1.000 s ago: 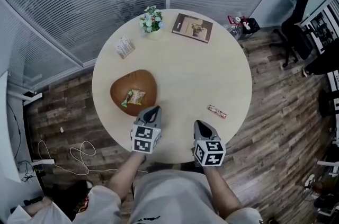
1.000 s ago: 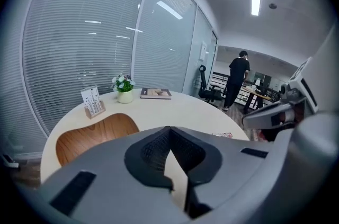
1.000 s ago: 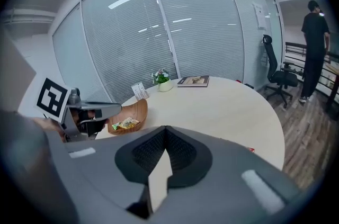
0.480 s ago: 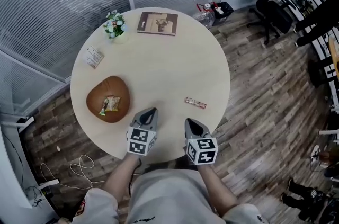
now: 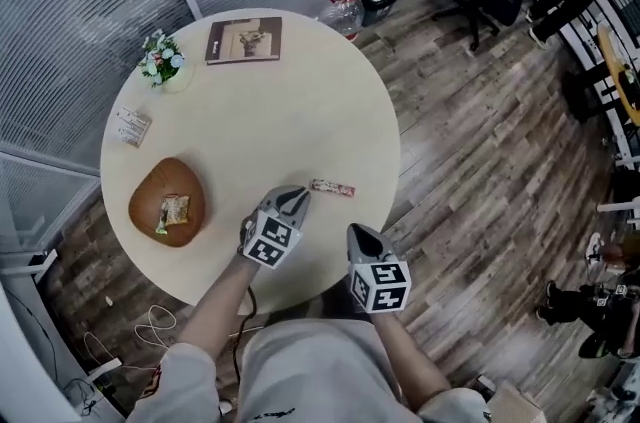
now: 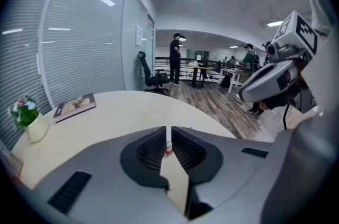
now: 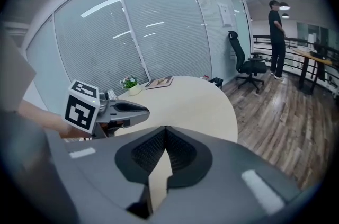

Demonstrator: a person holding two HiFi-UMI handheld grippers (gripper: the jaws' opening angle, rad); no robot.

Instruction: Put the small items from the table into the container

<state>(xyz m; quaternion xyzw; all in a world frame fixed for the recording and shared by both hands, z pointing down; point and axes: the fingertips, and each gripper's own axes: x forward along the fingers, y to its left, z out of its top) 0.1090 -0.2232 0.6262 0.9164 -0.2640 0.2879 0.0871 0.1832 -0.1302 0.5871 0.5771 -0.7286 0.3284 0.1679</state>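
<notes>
Reaches left gripper [image 5: 298,195] over the near part of the round table [image 5: 290,111], forearm [image 5: 215,306] slanting in from near-left, tip tilted down toward far-right. Opening its jaws: only a thin slit apart, nothing between. Points it at the snack bar [image 5: 331,188], just right of the tip, untouched. Holds right gripper [image 5: 355,230] nearer and to the right, at the table's near-right edge, tilted down, jaws closed tip to tip, empty. Well left of both grippers: brown bowl [image 5: 150,196] with one snack packet [image 5: 174,211] inside. Beyond the bowl, near the left edge: another small packet [image 5: 132,125].
</notes>
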